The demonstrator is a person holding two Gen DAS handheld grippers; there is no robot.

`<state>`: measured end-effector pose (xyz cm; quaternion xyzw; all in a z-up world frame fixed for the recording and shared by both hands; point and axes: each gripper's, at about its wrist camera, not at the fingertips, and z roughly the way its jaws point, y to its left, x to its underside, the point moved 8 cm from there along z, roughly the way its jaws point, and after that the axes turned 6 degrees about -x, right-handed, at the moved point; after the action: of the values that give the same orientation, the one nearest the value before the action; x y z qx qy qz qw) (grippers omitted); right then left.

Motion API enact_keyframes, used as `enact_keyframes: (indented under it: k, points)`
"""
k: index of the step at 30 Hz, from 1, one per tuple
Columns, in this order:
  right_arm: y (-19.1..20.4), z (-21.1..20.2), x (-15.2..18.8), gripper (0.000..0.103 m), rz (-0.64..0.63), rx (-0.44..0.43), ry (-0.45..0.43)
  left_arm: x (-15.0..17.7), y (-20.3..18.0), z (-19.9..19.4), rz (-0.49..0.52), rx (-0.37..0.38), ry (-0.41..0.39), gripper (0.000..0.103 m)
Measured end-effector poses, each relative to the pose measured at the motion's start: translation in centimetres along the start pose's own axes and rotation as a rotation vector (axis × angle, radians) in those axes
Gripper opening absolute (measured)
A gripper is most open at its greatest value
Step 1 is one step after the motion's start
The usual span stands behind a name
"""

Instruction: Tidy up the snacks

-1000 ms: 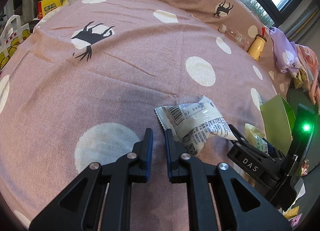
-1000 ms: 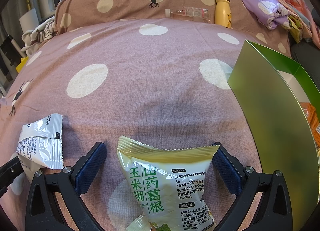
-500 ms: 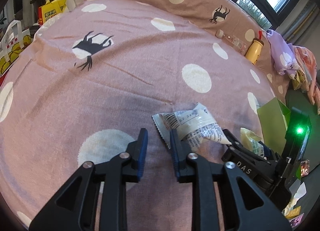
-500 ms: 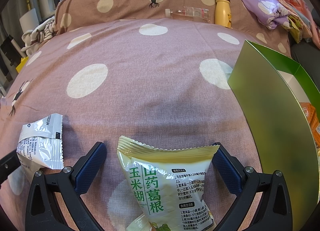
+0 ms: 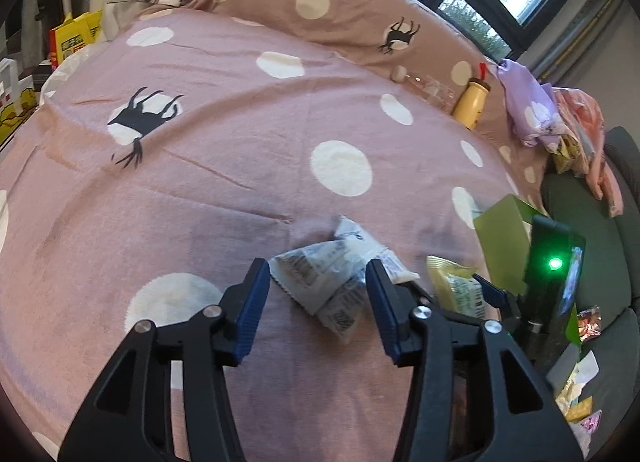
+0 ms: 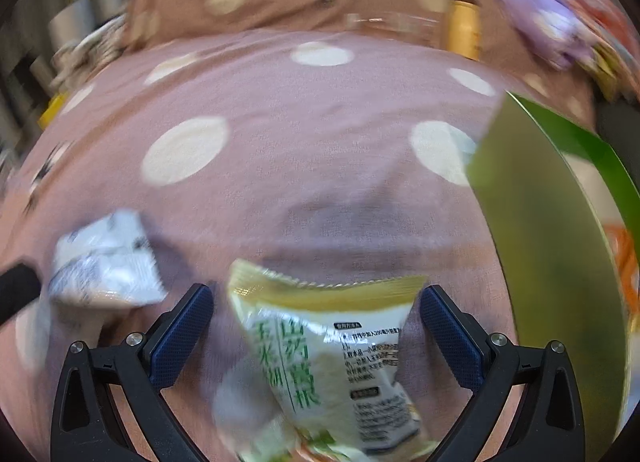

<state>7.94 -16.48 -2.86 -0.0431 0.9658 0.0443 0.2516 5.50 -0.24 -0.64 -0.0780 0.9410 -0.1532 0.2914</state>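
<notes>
A white snack packet (image 5: 336, 274) lies on the pink dotted bedspread (image 5: 224, 165). My left gripper (image 5: 318, 302) is open, its fingers on either side of the packet's near end. The packet also shows blurred in the right wrist view (image 6: 106, 262) at the left. My right gripper (image 6: 316, 326) is open with a yellow-green snack bag (image 6: 332, 358) lying between its fingers; that bag shows in the left wrist view (image 5: 456, 286). A green box (image 6: 552, 262) stands open to the right of it.
A yellow bottle (image 5: 474, 107) and a clear bottle (image 5: 430, 85) lie by the pillow at the far side. Purple and orange cloth (image 5: 532, 109) is piled at the right. Small wrappers (image 5: 588, 318) lie on the dark sofa to the right.
My left gripper has opened wide and moved forward around the white packet. The right wrist view has gone blurred with motion and the yellow-green bag has tilted.
</notes>
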Motion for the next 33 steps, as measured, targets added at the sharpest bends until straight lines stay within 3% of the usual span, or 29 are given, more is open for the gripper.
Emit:
enact_keyframes:
  k: [7,10,13,15,18,25,30,33]
  points:
    - [-0.4,-6.2,-3.1,0.103,-0.003,-0.167,-0.059,0.3,-0.7,0.1,0.016,-0.001,0.014,0.049]
    - [0.9,-6.6,-4.7,0.103,0.026,-0.337,-0.005,0.4,-0.8,0.3,0.011,0.005,0.021,0.049]
    - [3.2,-6.0,-5.5,0.102,-0.009,-0.425,0.04,0.7,-0.7,0.8,-0.003,0.011,0.044,0.047]
    - [5.4,-4.9,-5.5,0.09,-0.056,-0.463,0.09,0.8,-0.7,1.1,-0.008,0.014,0.06,0.047]
    - [7.8,-2.2,-5.1,0.075,-0.08,-0.489,0.175,1.0,-1.0,1.7,-0.015,0.036,0.086,0.047]
    - [9.7,1.6,-4.1,0.071,-0.079,-0.524,0.287,1.8,-1.6,3.1,0.005,0.034,0.136,0.032]
    - [9.2,3.0,-3.1,0.058,-0.026,-0.556,0.319,1.9,-1.8,3.2,0.029,0.041,0.121,0.028]
    - [9.0,2.6,-3.1,0.056,-0.008,-0.565,0.29,2.0,-2.0,3.1,0.057,0.03,0.103,0.026]
